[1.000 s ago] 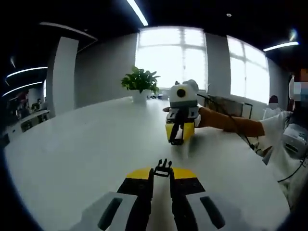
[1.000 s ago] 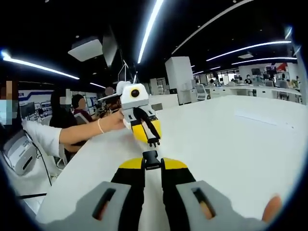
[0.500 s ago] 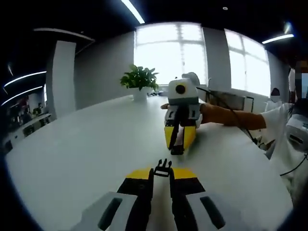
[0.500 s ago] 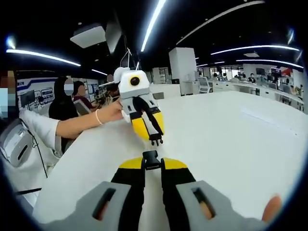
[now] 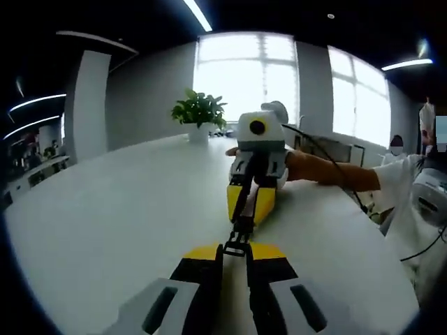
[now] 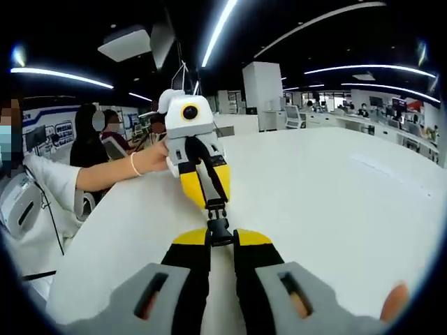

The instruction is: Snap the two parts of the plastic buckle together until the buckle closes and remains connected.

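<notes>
Both grippers [image 5: 235, 252] [image 6: 221, 236] apparently clamped, tip-to-tip.

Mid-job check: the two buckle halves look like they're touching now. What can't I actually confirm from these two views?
- Whether the pronged buckle half has latched into the socket buckle half: the joint is too small and dark in both views.
- How far each half sits in the jaws of the left gripper and right gripper: hidden by the jaws.
- The white table's near edge: cut off by each view's rim.
</notes>
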{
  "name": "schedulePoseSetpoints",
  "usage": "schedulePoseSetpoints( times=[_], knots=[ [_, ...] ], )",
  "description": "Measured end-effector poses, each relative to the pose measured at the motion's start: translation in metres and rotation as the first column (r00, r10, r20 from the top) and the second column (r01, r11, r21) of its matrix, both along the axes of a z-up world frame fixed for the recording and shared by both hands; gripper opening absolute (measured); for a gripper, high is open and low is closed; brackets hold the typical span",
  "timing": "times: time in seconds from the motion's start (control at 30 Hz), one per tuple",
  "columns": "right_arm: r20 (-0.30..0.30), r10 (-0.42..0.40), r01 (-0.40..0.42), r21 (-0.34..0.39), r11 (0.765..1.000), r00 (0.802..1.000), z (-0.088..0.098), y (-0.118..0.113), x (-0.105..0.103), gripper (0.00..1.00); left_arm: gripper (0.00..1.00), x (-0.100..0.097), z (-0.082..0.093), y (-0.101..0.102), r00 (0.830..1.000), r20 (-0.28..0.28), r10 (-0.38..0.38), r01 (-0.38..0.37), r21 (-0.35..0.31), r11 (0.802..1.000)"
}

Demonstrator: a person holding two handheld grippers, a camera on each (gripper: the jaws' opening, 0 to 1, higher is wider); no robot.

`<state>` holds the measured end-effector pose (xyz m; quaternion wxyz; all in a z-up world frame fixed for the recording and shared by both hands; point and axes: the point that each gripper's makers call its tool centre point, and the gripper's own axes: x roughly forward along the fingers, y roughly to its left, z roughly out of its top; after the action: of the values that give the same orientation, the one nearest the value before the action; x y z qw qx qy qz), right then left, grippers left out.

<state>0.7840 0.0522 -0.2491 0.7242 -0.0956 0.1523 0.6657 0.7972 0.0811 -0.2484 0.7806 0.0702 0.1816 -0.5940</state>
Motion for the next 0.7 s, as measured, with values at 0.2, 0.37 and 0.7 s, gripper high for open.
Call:
schedulePoseSetpoints(
  times=[0.2, 0.37, 0.7],
  knots=[
    [0.009, 0.013, -0.013, -0.011, 1.000, 1.000, -0.001, 0.003, -0.003, 0.12, 0.13, -0.006, -0.009, -0.005, 1.000, -0.026, -0.009, 0.010, 0.018, 1.000],
    [0.013, 0.014, -0.014, -0.018, 1.000, 1.000, -0.002, 0.002, -0.003, 0.12, 0.13, -0.005, -0.013, -0.005, 0.999, -0.039, -0.008, 0.009, 0.034, 0.999],
    [0.015, 0.020, -0.019, -0.041, 0.999, 1.000, -0.008, 0.002, -0.003, 0.12, 0.13, -0.007, -0.013, -0.005, 0.998, -0.067, 0.010, -0.008, 0.023, 1.000]
  ],
)
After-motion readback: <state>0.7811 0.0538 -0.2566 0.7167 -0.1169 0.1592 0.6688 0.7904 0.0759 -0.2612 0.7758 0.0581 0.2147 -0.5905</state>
